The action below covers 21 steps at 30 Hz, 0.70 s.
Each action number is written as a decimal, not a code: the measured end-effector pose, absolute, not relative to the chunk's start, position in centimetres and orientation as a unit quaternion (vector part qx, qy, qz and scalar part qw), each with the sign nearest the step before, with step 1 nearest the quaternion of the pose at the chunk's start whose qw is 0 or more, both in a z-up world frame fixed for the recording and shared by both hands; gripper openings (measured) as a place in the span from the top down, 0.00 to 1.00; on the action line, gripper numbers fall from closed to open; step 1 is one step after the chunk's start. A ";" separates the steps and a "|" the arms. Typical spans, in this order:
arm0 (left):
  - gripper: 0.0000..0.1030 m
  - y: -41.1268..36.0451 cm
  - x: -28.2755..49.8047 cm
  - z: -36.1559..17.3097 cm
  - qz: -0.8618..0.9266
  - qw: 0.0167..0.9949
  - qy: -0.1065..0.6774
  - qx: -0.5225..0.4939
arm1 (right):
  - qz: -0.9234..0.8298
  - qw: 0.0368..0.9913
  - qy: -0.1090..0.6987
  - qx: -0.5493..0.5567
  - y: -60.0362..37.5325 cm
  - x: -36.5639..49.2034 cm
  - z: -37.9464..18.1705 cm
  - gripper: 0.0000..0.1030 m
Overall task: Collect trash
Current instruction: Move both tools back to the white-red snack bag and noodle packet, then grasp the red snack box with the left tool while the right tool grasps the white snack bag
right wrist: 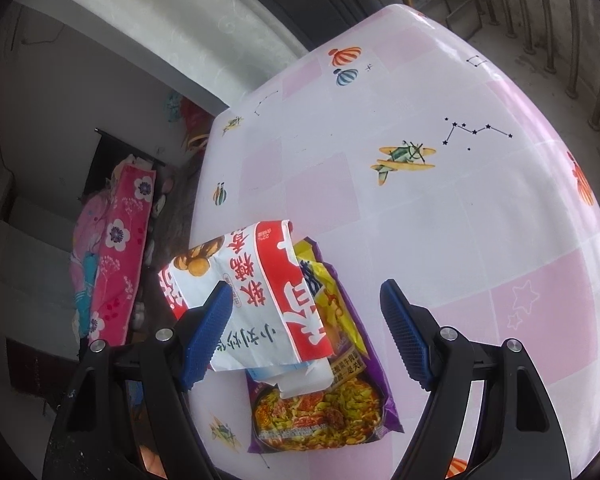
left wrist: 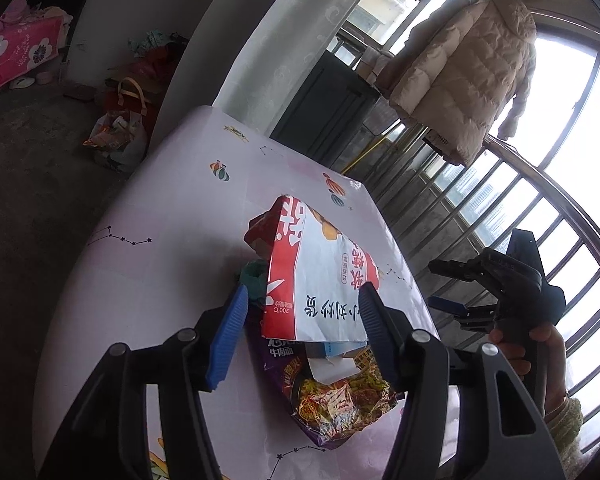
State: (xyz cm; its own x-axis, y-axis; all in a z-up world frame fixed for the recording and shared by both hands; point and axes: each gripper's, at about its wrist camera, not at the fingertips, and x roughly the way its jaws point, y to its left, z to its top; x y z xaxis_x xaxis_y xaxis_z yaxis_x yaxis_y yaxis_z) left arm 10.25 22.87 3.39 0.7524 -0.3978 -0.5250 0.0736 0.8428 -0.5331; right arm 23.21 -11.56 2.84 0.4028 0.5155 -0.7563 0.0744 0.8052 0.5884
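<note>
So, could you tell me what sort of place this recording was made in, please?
Most likely a lived-in home, near an enclosed balcony. A puffer coat hangs by barred windows, a bed with a pink floral cover stands in the back, and the table wears a patterned household cloth.

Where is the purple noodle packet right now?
The purple noodle packet lies on the pink tablecloth near the table's edge, under the red-and-white paper bag, low in both views.
</note>
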 end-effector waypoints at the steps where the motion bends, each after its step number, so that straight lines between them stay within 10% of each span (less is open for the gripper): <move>1: 0.44 23.0 10.5 3.3 -0.132 0.902 0.327 -0.250 | 0.141 0.789 0.529 0.279 -11.4 23.4 2.8 0.29; 21: 0.31 22.2 12.2 2.3 -0.168 0.894 0.322 -0.263 | 0.153 0.780 0.530 0.294 -10.6 26.0 1.7 0.28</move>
